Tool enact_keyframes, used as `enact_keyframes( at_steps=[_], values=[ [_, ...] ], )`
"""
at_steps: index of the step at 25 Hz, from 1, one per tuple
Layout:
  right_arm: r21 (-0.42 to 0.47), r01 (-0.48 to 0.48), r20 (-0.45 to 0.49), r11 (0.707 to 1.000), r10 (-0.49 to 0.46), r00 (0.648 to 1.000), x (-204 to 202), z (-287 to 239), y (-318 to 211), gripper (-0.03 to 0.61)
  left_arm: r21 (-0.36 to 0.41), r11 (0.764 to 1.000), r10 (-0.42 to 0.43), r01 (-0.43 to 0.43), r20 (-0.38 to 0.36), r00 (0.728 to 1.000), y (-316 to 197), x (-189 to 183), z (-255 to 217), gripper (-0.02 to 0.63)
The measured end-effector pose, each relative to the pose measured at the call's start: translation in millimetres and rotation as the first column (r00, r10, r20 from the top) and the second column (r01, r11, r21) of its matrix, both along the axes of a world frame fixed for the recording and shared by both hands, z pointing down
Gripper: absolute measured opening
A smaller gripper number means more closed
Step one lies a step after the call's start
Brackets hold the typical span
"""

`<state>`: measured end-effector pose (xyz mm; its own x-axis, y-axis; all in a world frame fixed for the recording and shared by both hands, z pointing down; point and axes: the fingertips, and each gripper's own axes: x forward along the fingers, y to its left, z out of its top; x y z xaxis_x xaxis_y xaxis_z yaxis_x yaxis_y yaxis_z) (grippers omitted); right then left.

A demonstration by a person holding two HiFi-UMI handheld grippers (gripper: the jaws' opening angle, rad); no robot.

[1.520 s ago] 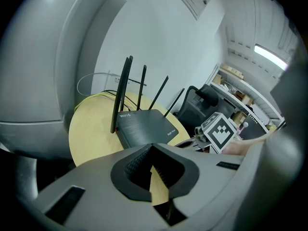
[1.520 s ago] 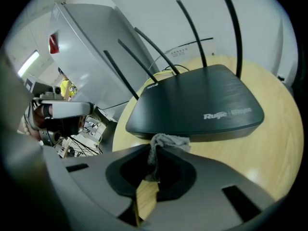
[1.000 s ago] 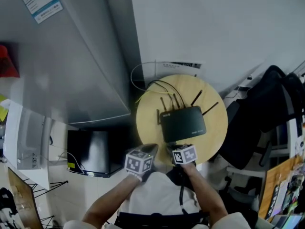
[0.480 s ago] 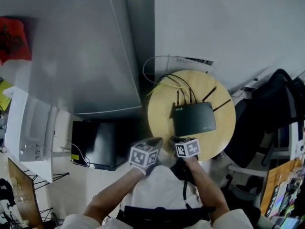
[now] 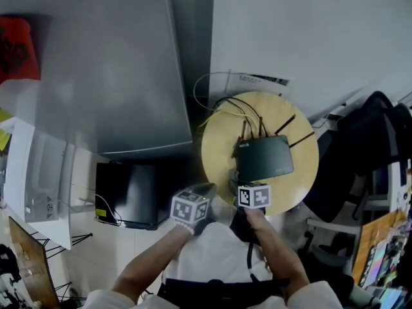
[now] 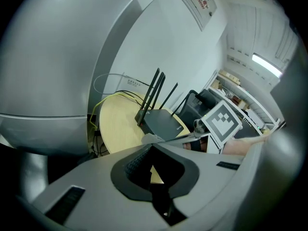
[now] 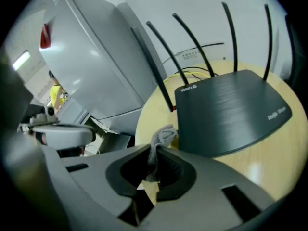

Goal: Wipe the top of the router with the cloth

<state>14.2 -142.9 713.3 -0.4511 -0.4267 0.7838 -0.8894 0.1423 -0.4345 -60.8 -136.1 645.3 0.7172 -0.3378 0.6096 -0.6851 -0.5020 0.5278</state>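
Two grippers are working at the round table's (image 7: 276,165) near edge: the right gripper (image 7: 155,154) is clenching a grey cloth (image 7: 162,137) (bunched tuft) just near-left of the black router (image 7: 231,109); the left gripper (image 6: 148,150), jaws together and empty, is hovering leftward.

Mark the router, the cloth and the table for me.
router (image 7: 231,109): right gripper view, middle of its dark top.
cloth (image 7: 162,136): right gripper view, bunched end beyond the jaws.
table (image 5: 217,161): head view, bare wood left of router.
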Motion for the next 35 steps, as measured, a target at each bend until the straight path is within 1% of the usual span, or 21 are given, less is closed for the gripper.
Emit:
enact_keyframes(
  at_steps=[1,5,9,13,18,21,25,30,35],
  values=[
    [-0.001,-0.024,-0.013,1.000,0.024,1.000,2.1,0.0,-5.7,0.037,-0.004,1.000,-0.004,0.004,0.000,1.000,-0.5,-1.8,0.7,-0.002],
    [-0.014,-0.075,-0.075,0.997,0.074,0.994,6.3,4.1,-23.2,0.037,-0.019,0.999,-0.029,0.029,-0.005,1.000,-0.2,-9.6,4.4,-0.003],
    [-0.039,-0.142,-0.099,0.989,0.138,0.986,8.2,8.1,-44.3,0.037,-0.022,0.998,-0.052,0.051,-0.016,0.999,-0.5,-17.7,4.5,-0.003],
    [-0.042,-0.154,-0.118,0.987,0.148,0.982,7.5,9.0,-56.1,0.037,-0.025,0.997,-0.071,0.071,-0.004,0.997,0.1,-29.2,5.5,-0.003],
    [-0.065,-0.136,-0.119,0.989,0.127,0.985,10.3,9.6,-34.6,0.037,-0.023,0.997,-0.069,0.069,-0.017,0.997,1.4,-32.4,5.3,-0.003],
    [-0.077,-0.118,-0.120,0.990,0.109,0.987,14.3,9.4,-12.1,0.037,-0.019,0.998,-0.057,0.057,-0.031,0.998,3.1,-27.1,3.7,-0.003],
    [-0.086,-0.089,-0.155,0.992,0.075,0.985,23.7,12.3,13.3,0.037,-0.021,1.000,-0.022,0.021,-0.033,0.999,7.2,-14.8,4.4,-0.003],
    [-0.102,-0.101,-0.168,0.990,0.083,0.982,40.4,17.4,35.5,0.035,0.002,1.000,0.025,-0.025,-0.041,0.999,10.5,1.4,-6.6,-0.003],
    [-0.104,-0.109,-0.176,0.989,0.090,0.980,53.7,18.2,48.8,0.035,0.009,0.999,0.042,-0.042,-0.057,0.997,15.6,13.0,-12.3,-0.003]
  ],
)
